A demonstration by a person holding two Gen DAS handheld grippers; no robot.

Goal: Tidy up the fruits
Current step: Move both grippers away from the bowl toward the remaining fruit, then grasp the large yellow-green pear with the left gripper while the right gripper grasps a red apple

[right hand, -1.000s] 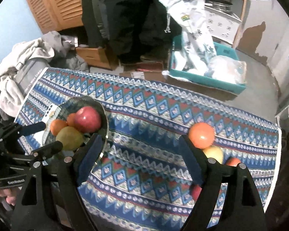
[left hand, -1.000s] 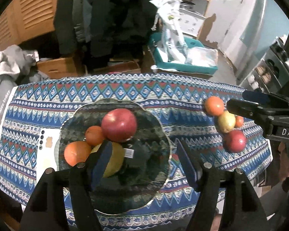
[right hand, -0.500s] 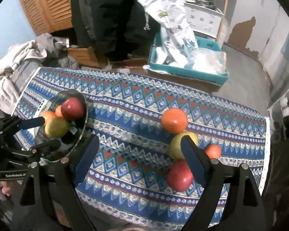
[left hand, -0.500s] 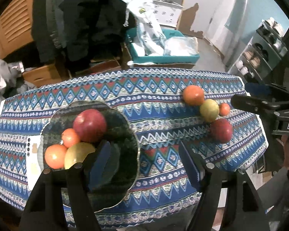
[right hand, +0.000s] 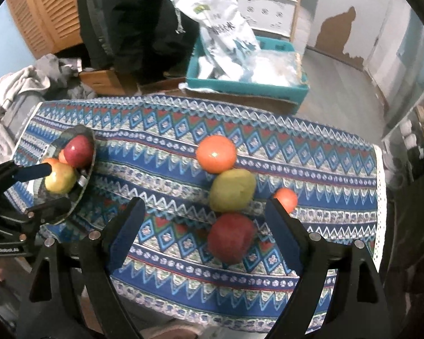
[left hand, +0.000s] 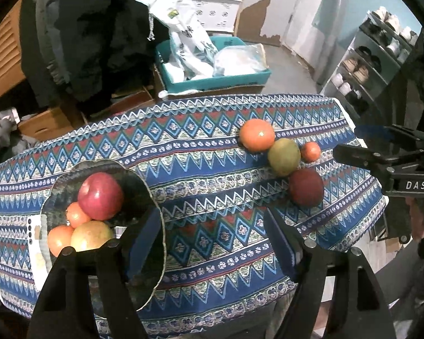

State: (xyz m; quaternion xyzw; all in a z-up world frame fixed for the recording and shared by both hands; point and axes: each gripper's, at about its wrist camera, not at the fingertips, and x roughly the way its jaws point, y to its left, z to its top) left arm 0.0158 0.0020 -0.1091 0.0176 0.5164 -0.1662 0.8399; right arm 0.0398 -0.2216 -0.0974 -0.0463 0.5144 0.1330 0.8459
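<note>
Four loose fruits clustered toward the 3 o'clock end of the desk, on a blue patterned cloth: large orange at the 12 o'clock tip of the group, yellow-green fruit touching it just below, dark red apple nearest the cameras at 6 o'clock, small orange at 3 o'clock of the green one. Well apart, toward 9 o'clock, a scalloped glass dish holding a red apple, a pale yellow fruit and two small orange ones, all heaped together.

Right hand-held gripper spread wide, holding nothing, fingers either side of the dark red apple in view without touching it. Left hand-held gripper likewise wide open and empty, its left finger overlapping the dish rim in view, contact not clear.

Beyond the desk at 12 o'clock, a teal crate with white bags, dark hanging clothes, a shoe rack at 2 o'clock.
</note>
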